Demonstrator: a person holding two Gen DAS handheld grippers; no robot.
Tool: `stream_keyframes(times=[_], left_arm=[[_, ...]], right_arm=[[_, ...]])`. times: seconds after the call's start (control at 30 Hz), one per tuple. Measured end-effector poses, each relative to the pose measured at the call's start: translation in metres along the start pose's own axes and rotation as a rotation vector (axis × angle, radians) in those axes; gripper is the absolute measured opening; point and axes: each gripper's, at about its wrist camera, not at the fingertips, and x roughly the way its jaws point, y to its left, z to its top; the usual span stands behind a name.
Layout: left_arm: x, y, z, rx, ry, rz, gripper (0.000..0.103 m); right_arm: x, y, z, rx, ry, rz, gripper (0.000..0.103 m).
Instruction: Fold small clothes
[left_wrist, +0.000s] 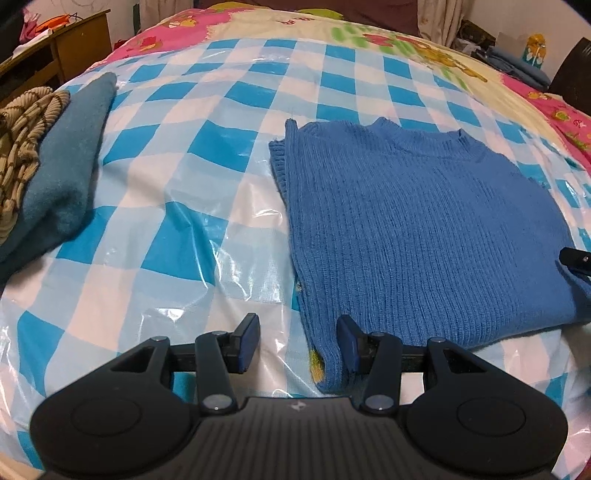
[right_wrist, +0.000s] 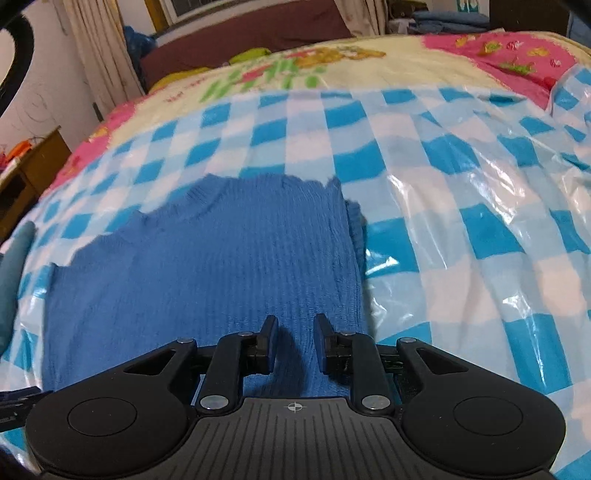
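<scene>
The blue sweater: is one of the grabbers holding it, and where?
No. The blue sweater lies flat. The left gripper and right gripper are both open, pinching nothing.

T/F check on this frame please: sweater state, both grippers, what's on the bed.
1. The blue sweater lies flat on the checkered plastic sheet. True.
2. The left gripper is clamped on the sweater. False: its jaws stand apart, the sweater's near corner between them, pads not pressing.
3. The right gripper holds nothing. True: its jaws are apart over the sweater, with no cloth pinched.
4. The sweater is red. False: it is blue ribbed knit.
5. A teal garment lies left of the sweater in the left wrist view. True.
6. The sheet is plain white. False: it is blue and white checks.
</scene>
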Motion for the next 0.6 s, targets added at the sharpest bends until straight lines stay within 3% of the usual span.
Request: stream_keyframes(times=[0.07, 0.23, 0.37, 0.6], left_arm=[[-0.002, -0.001, -0.002, -0.002, -0.002, 0.009, 0.050], [-0.014, -0.001, -0.008, -0.019, -0.022, -0.005, 0.050], [-0.016, 0.002, -0.014, -0.051, -0.013, -0.010, 0.050], [-0.017, 0.001, -0.019, -0.056, -0.005, -0.052, 0.050]], right_arm=[[-0.003, 0.001, 0.000, -0.007, -0.015, 0.000, 0.040], [-0.011, 0.002, -0.001, 0.004, -0.023, 0.029, 0.040], [-0.017, 0.019, 0.002, -0.030, -0.032, 0.078, 0.055], [-0.009, 0.079, 0.011, -0.133, -0.006, 0.164, 0.055]])
